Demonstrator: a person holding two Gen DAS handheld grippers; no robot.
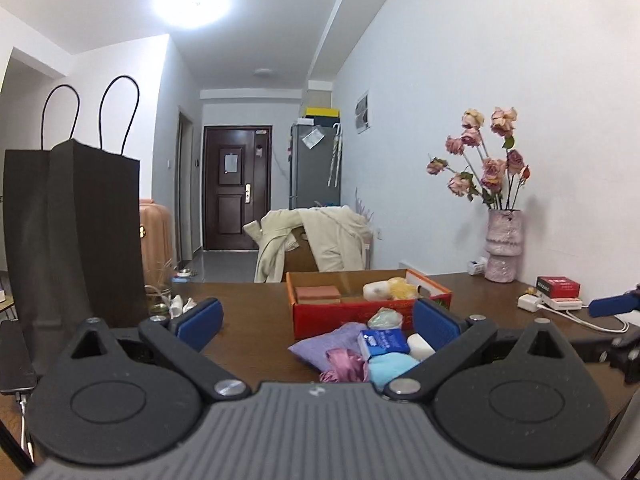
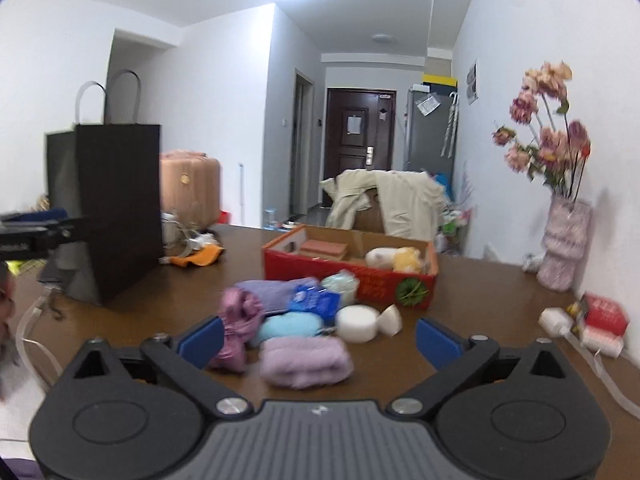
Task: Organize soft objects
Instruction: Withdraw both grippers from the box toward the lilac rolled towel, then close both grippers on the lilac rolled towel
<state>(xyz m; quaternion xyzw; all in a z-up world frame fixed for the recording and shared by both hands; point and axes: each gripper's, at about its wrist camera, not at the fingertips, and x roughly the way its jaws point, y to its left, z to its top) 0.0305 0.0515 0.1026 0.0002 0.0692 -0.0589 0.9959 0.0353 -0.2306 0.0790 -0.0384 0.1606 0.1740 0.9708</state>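
A pile of soft things lies on the brown table in front of a red cardboard box. The pile has a lilac fluffy cloth, a pink cloth, a light blue pad, a blue tissue pack and a white round sponge. Inside the box sit brown sponge blocks and white and yellow soft pieces. My right gripper stands open just short of the lilac cloth. My left gripper is open too, with the pile ahead of it and nothing gripped.
A tall black paper bag stands on the table's left side. A vase of dried roses is at the right wall, with a small red box and a white charger beside it. Behind the table is a chair draped with a beige coat.
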